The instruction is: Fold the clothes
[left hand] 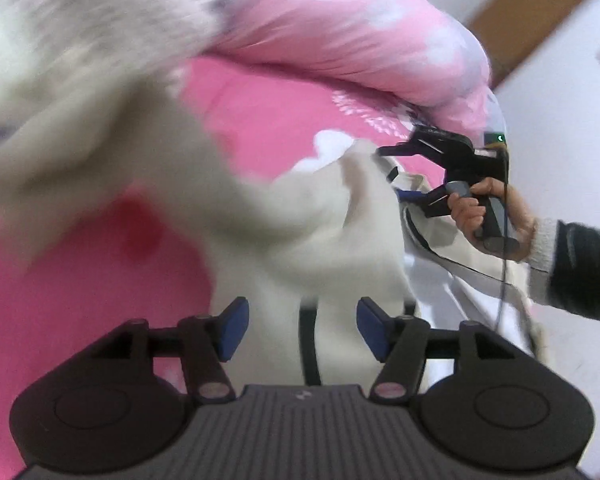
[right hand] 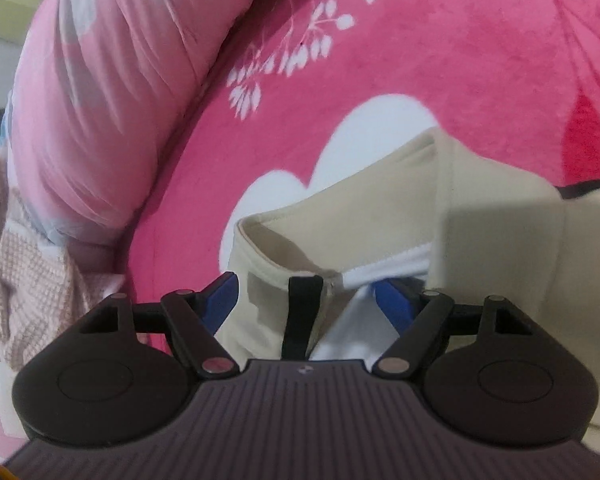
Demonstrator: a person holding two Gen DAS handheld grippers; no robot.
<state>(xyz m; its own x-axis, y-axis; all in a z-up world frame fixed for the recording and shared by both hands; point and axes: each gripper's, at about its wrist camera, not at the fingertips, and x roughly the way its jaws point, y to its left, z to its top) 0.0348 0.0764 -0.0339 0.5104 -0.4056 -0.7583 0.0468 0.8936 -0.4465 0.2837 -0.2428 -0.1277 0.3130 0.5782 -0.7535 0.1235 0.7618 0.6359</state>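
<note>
A cream garment [left hand: 300,220] lies on the pink bed sheet [left hand: 80,300], blurred in the left wrist view. My left gripper [left hand: 302,330] hangs over it with its blue pads apart; the cloth lies below the gap and neither pad presses on it. To the right, a hand [left hand: 472,208] holds my right gripper [left hand: 402,176], jaws apart at the garment's collar end. In the right wrist view the right gripper [right hand: 306,300] stands open over the cream collar [right hand: 340,216], with a black strip [right hand: 302,312] and white lining [right hand: 380,268] between its pads.
A rolled pale-pink quilt [left hand: 360,32] [right hand: 100,100] runs along the far side of the bed. Blurred pale knit cloth [left hand: 60,40] fills the upper left. Beige checked fabric [right hand: 24,288] lies by the quilt's end. A brown door [left hand: 532,16] and white wall stand behind.
</note>
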